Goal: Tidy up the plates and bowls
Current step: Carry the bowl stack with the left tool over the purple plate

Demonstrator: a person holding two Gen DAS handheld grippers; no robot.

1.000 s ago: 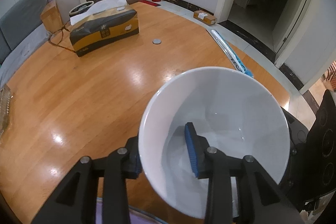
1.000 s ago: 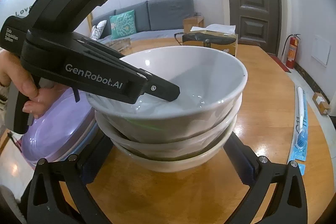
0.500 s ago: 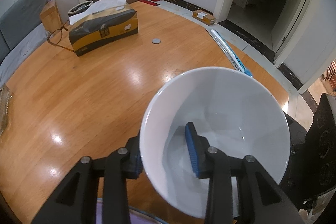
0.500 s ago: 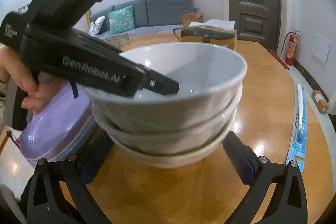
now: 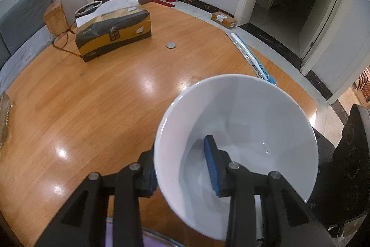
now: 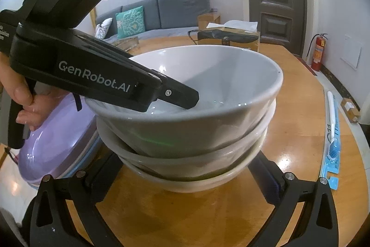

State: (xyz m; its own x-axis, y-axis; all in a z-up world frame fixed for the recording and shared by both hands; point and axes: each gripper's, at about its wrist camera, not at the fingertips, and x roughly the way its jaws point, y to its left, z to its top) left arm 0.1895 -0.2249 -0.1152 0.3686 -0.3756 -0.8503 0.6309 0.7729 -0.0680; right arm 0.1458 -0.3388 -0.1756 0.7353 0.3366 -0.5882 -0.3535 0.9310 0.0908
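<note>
Three white bowls nested near the surface's near edge: top bowl (image 6: 208,94) glossy, plain, deep, sitting tilted in the middle bowl (image 6: 185,159), which sits in the cream bottom bowl (image 6: 196,182). Just left of the stack, a lilac plate (image 6: 50,142) on the surface (image 6: 185,219). Left hand-held gripper (image 5: 182,168) narrow, clamped on the top bowl's near wall, one blue pad inside, one outside; "GenRobot.AI" printed on its body, a hand (image 6: 20,98) on its grip. Right hand-held gripper (image 6: 185,179) wide, fingers either side of the stack's base; pad contact cannot be told. Right edge: packaged toothbrush (image 6: 333,126), print unreadable. Mid surface: coin-like disc (image 5: 171,45). Far edge: yellow-and-black tissue box (image 5: 113,36), label too small to read, eyeglasses (image 5: 62,38) beside it.
</note>
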